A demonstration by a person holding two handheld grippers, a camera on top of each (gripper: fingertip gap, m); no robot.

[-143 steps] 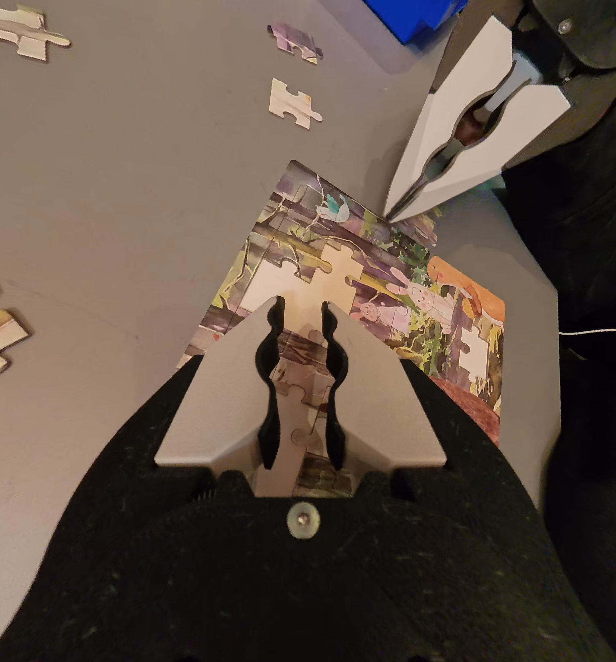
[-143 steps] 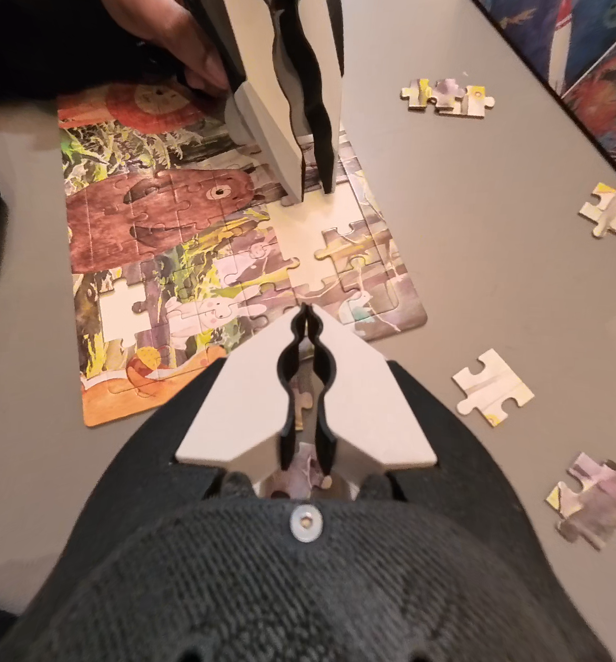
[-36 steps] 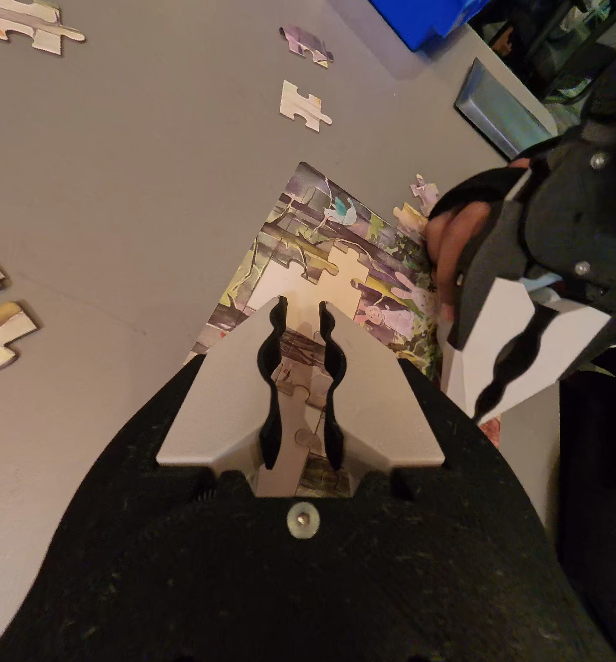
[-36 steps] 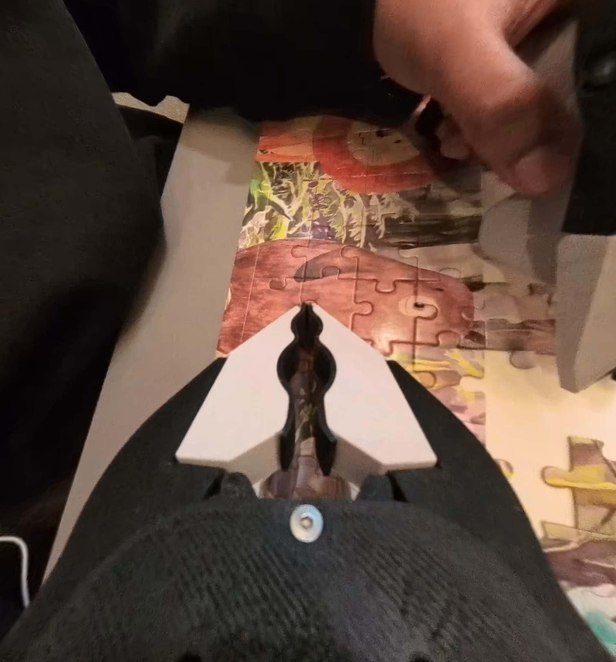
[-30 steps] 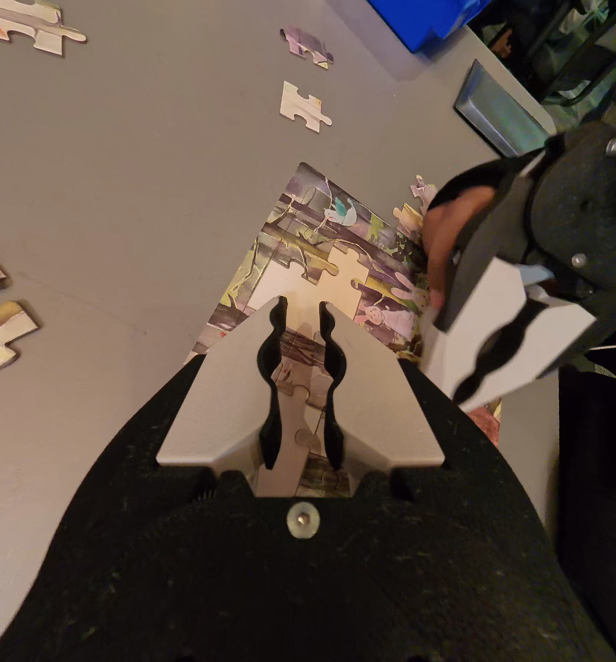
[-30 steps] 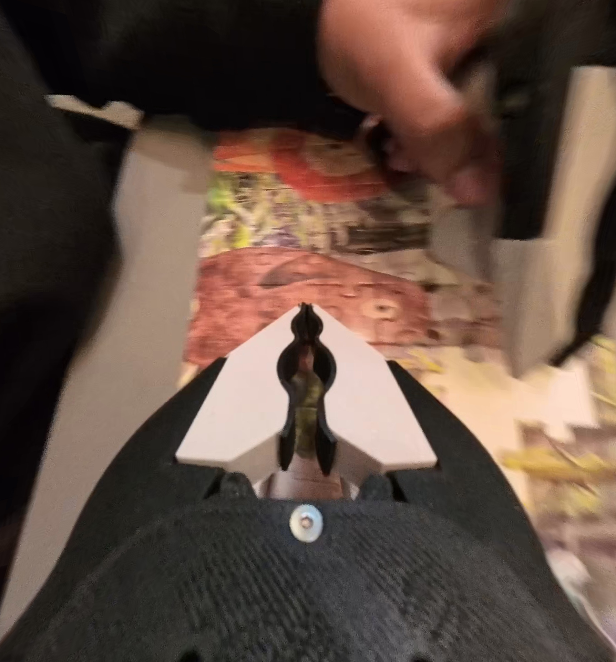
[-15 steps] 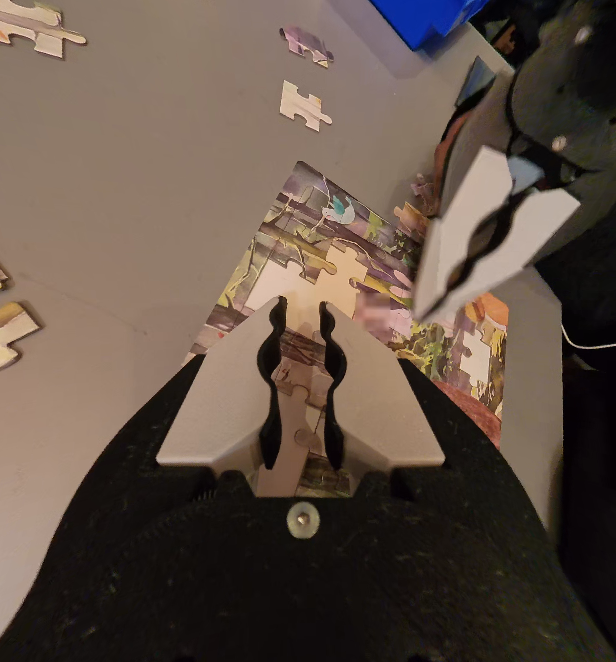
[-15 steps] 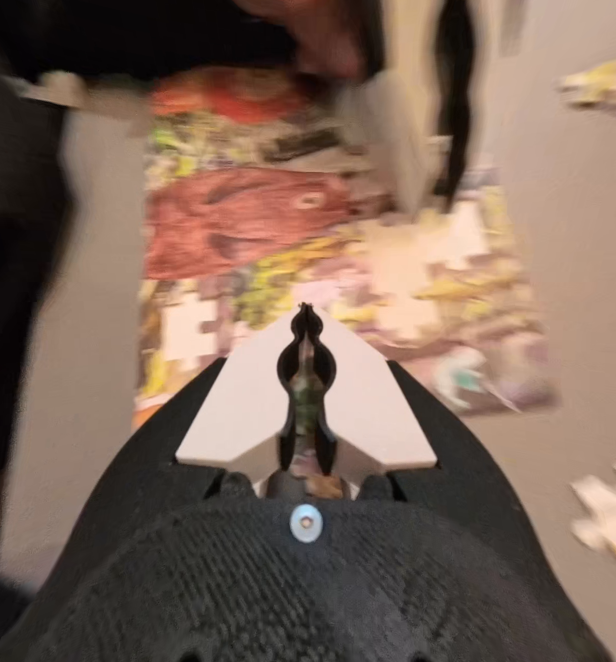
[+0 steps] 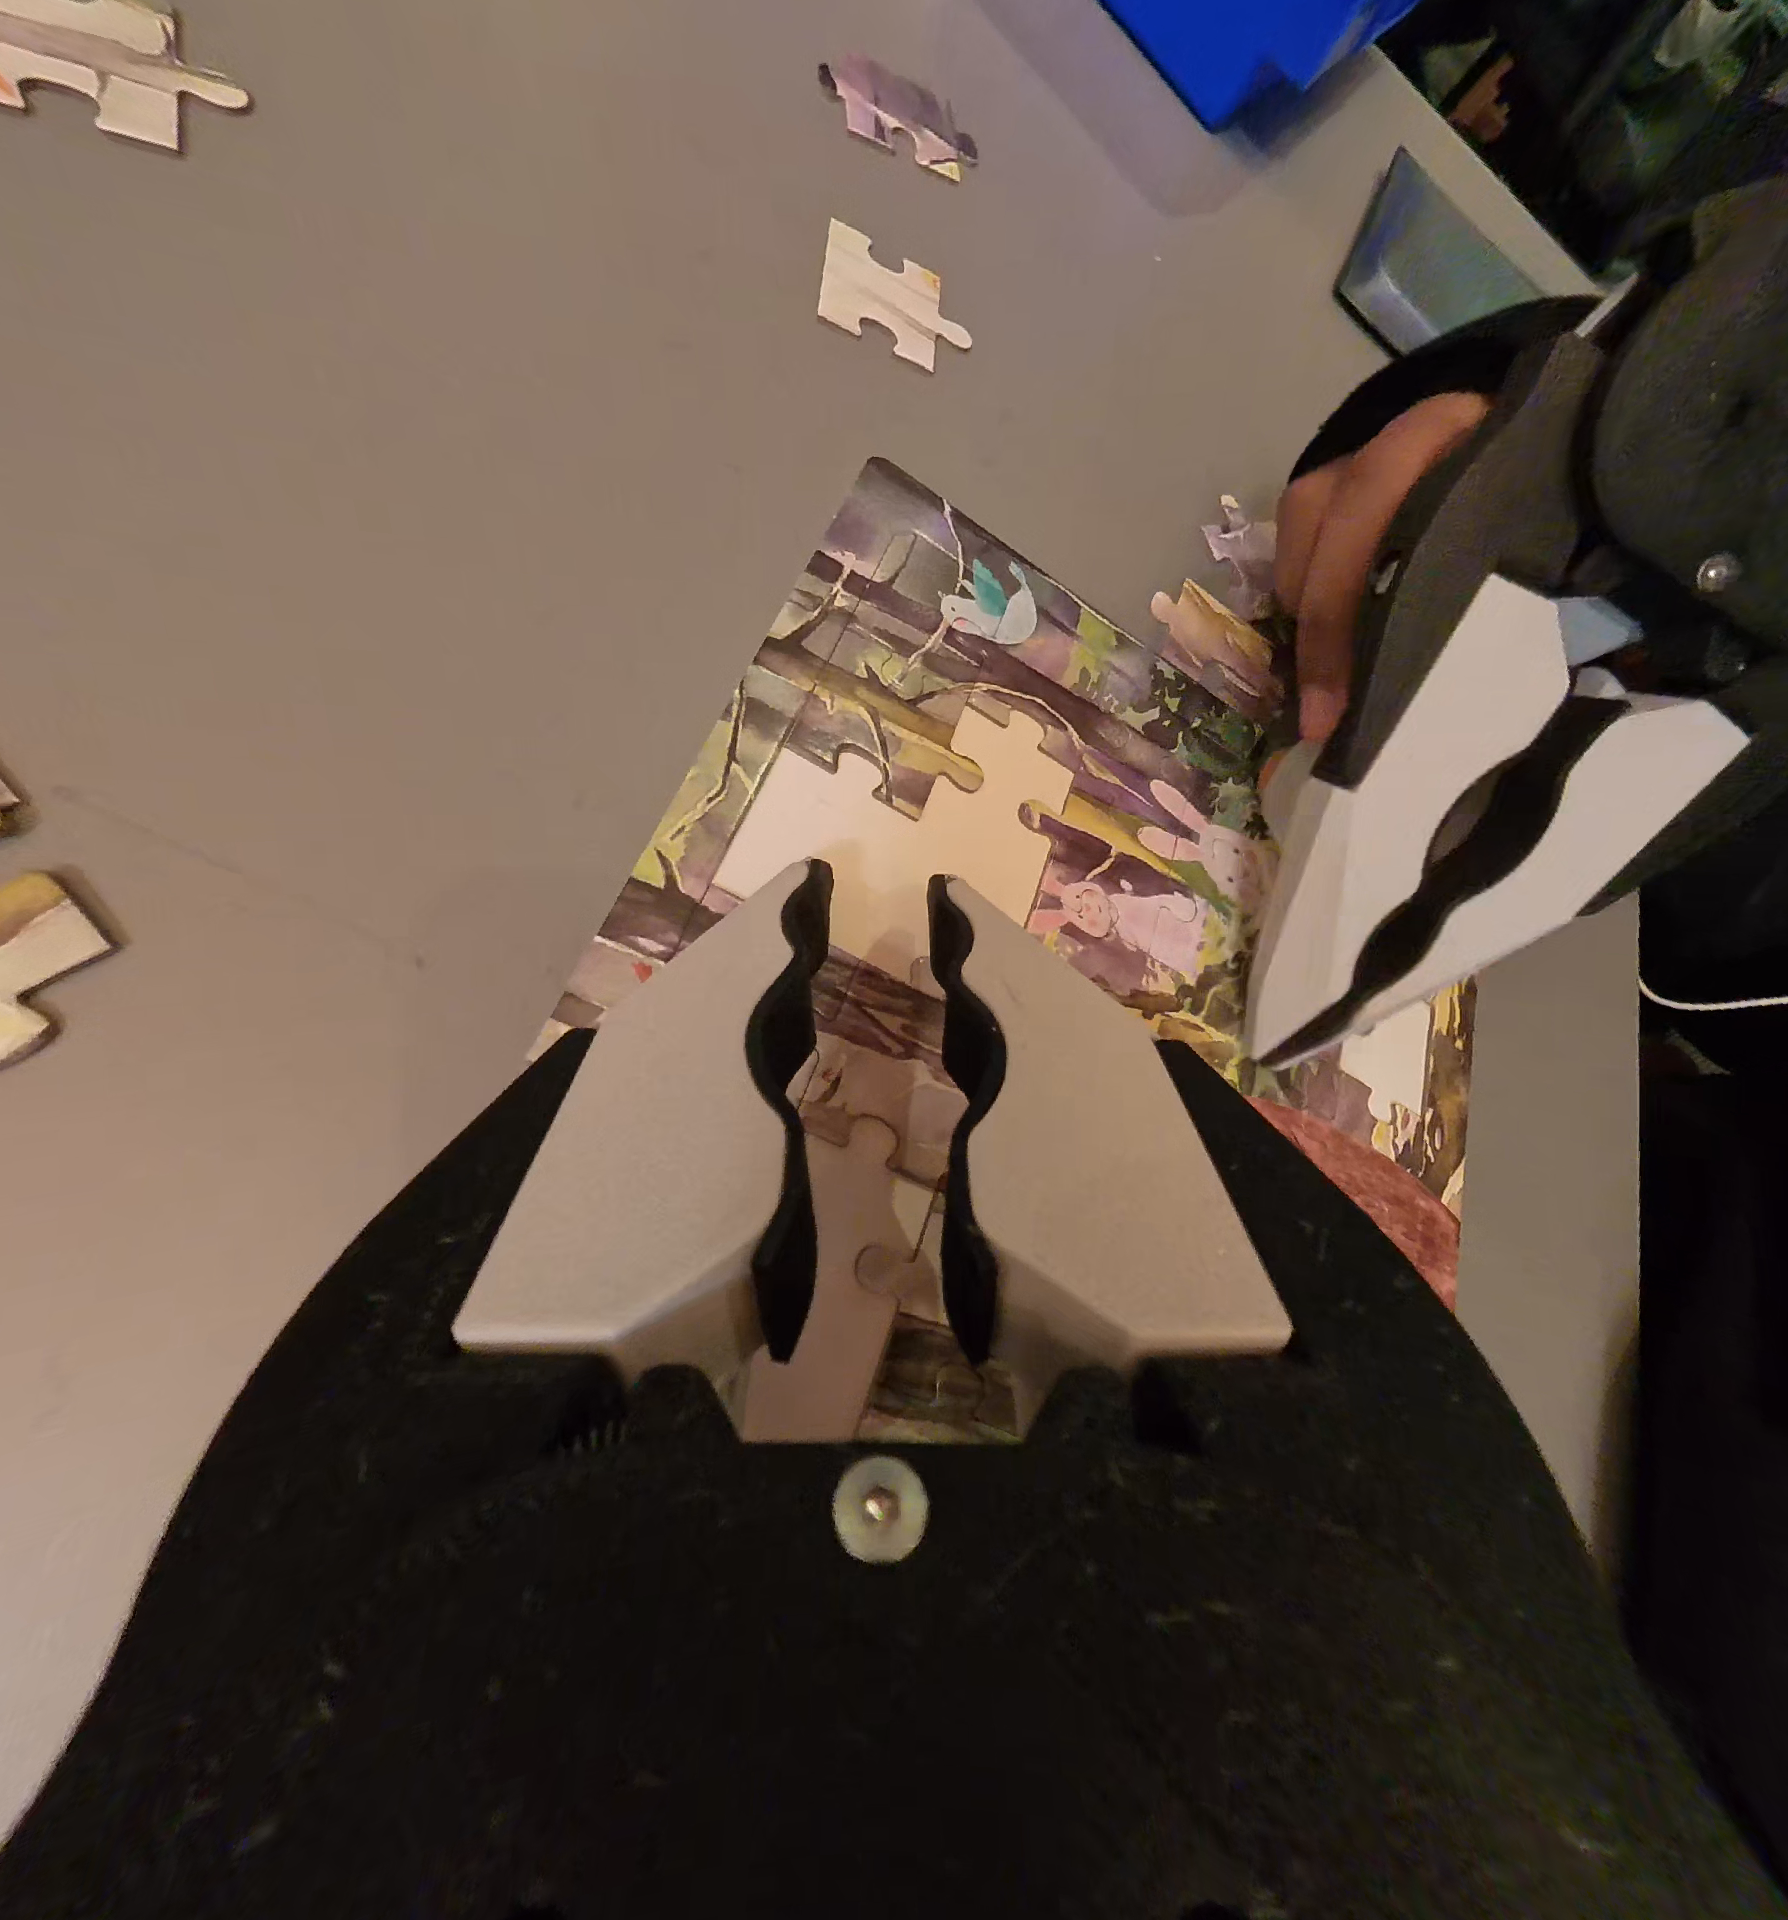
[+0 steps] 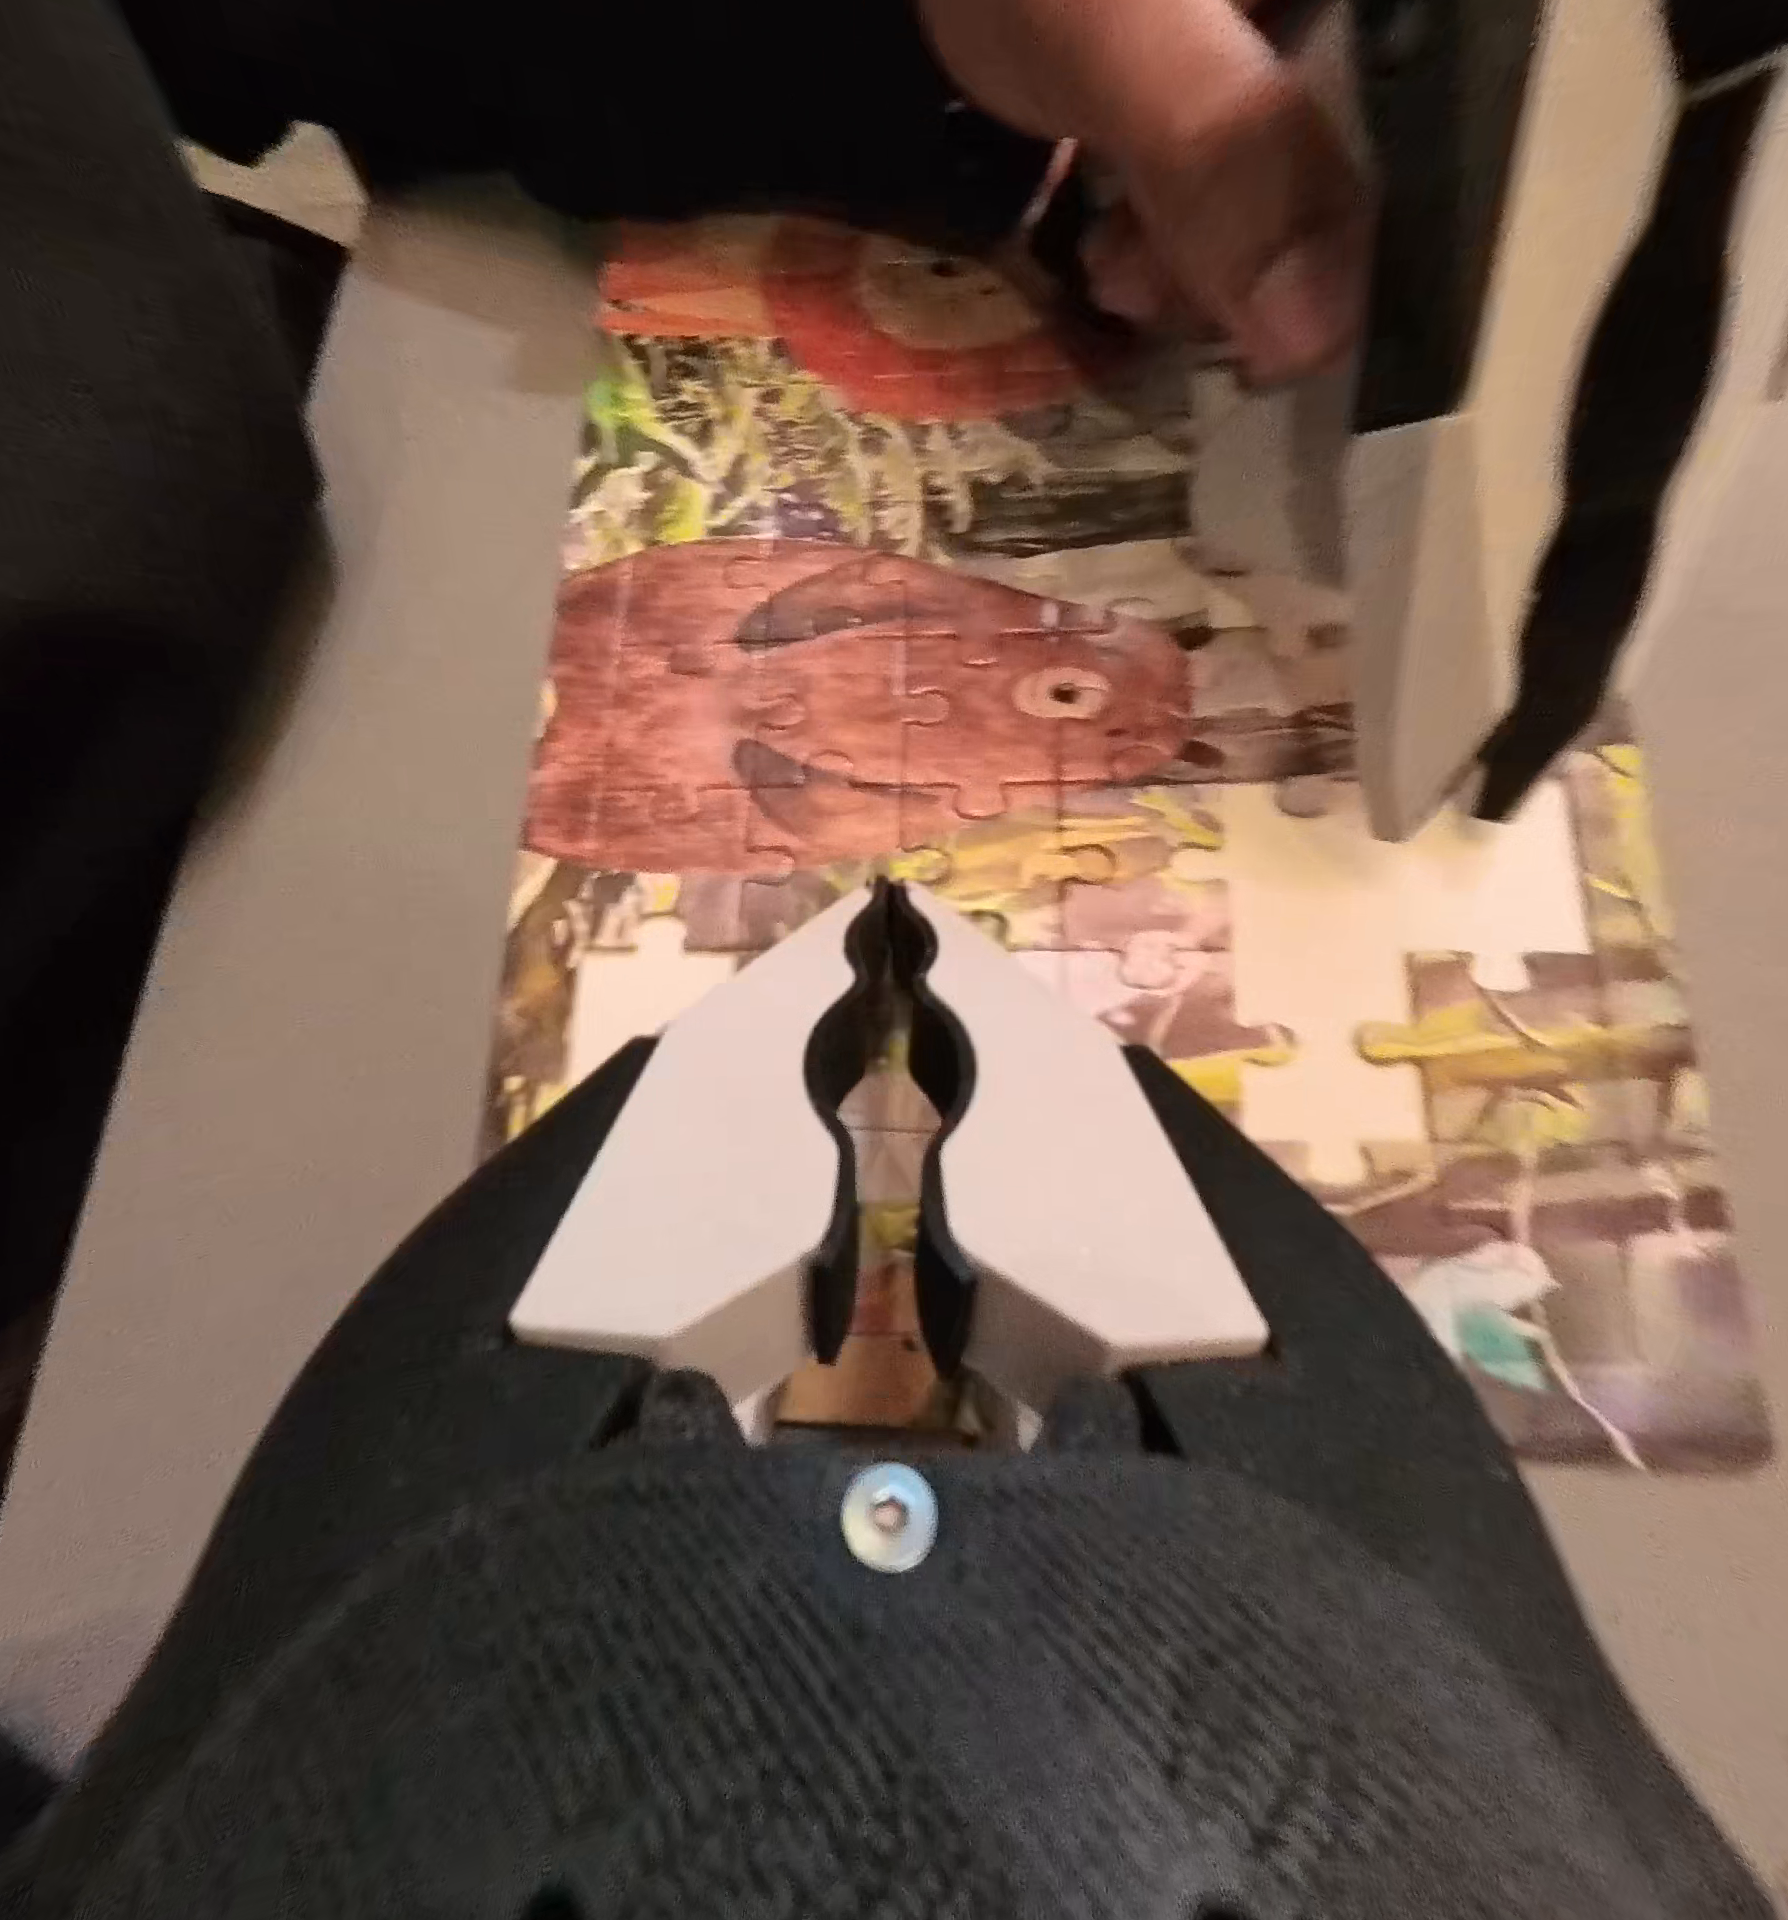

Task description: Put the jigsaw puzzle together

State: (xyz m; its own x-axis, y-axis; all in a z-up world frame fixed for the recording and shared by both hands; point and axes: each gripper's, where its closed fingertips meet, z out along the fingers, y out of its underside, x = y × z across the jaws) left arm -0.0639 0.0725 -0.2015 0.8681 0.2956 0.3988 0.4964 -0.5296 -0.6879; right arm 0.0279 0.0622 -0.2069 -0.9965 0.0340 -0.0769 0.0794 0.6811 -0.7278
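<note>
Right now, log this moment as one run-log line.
left gripper: open over puzzle | right gripper: shut, empty, above puzzle | loose pieces: on table

My left wrist view looks steeply down, close over the puzzle [image 9: 983, 665]. My right wrist view faces it from the opposite edge; both share its gaps.

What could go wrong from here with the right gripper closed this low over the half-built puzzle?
1. The right gripper, tips shut, hangs just over the assembled puzzle; a downward jab or sideways drag could pop seated pieces loose.
2. The left gripper, open, sits over the same puzzle near the empty slots; the two tools are close and could collide.
3. The right wrist view is motion-blurred, so aiming at a gap may be off.
</note>
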